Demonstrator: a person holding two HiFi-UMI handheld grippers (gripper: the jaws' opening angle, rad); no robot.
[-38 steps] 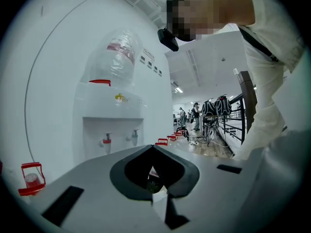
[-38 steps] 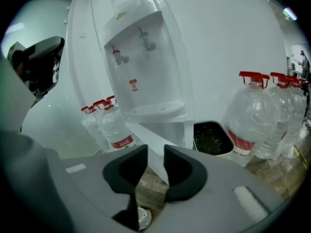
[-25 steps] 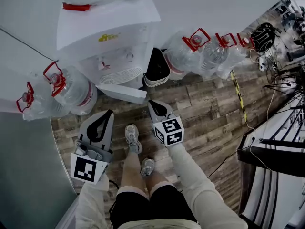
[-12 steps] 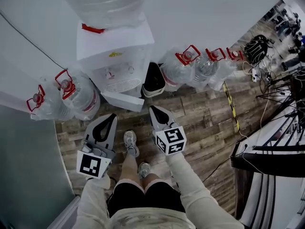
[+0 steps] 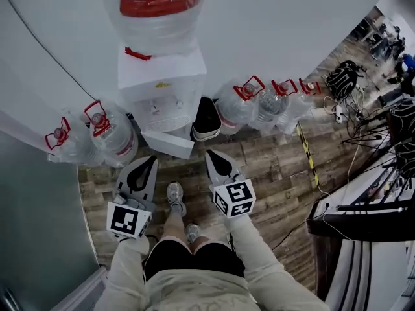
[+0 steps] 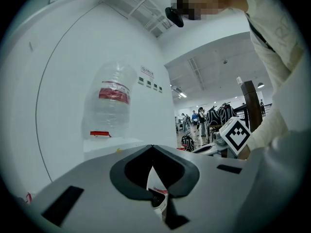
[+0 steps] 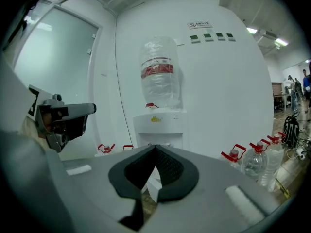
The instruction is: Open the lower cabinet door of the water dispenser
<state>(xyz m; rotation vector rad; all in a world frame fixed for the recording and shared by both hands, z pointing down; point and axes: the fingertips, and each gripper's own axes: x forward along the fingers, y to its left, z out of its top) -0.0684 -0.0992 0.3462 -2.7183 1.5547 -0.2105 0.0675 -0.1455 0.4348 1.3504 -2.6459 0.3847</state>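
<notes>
Left gripper (image 5: 150, 159): jaws closed, tips meeting, nothing between them, touching nothing. It is held in the air over the plank floor (image 5: 272, 167), pointing toward the water dispenser (image 5: 162, 83).

Right gripper (image 5: 211, 153): same state, jaws closed tip to tip and empty, touching nothing. It sits just right of my shoes and clear of the dispenser.

Lower cabinet door (image 5: 167, 143): swung out from the base of the dispenser toward me. It lies ahead of both grippers, between their tips, and apart from them.

Containers:
- Large clear bottle (image 5: 155, 8) with a red label, neck down on top of the dispenser. I cannot tell the fill level.
- Two red-handled jugs (image 5: 110, 138) on the floor left of the dispenser, and a row more (image 5: 237, 105) on the right against the wall.
- Dark-lined bin (image 5: 207, 116) just right of the dispenser. I cannot make out its contents.
</notes>
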